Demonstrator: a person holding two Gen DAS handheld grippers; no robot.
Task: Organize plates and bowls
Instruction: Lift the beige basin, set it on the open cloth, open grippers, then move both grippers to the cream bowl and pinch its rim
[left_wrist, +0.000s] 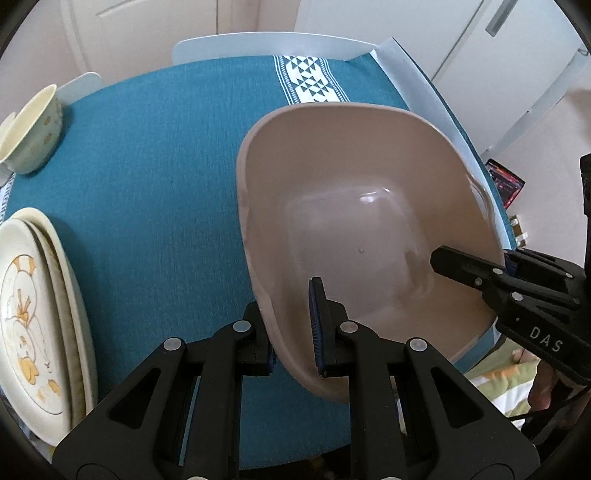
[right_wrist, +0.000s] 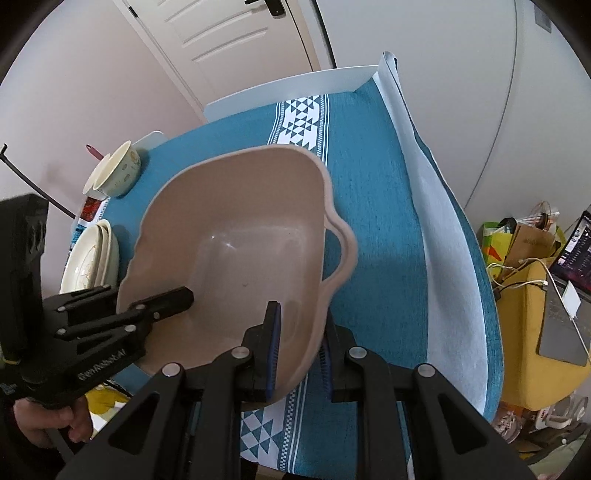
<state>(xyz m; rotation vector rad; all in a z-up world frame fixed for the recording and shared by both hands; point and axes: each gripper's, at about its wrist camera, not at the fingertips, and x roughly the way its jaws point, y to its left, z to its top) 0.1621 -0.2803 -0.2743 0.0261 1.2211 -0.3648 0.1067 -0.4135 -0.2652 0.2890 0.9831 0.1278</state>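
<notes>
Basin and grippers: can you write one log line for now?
left gripper: shut on basin rim | right gripper: shut on opposite rim | basin: empty | plates: stacked beside

Both grippers are showing matte black plastic linkage arms with round silver pivot screws. Left gripper (left_wrist: 295, 339) and right gripper (right_wrist: 297, 350) are carrying blue ribbed finger pads (left_wrist: 317, 328). White lettering is showing on each body: "DAS", "GenRobot.AI".

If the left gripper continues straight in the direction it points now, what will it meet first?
The left gripper is shut on the wall of the beige basin and points steeply down. Straight on it would probably meet the teal tablecloth under the basin, though depth is unclear.
</notes>
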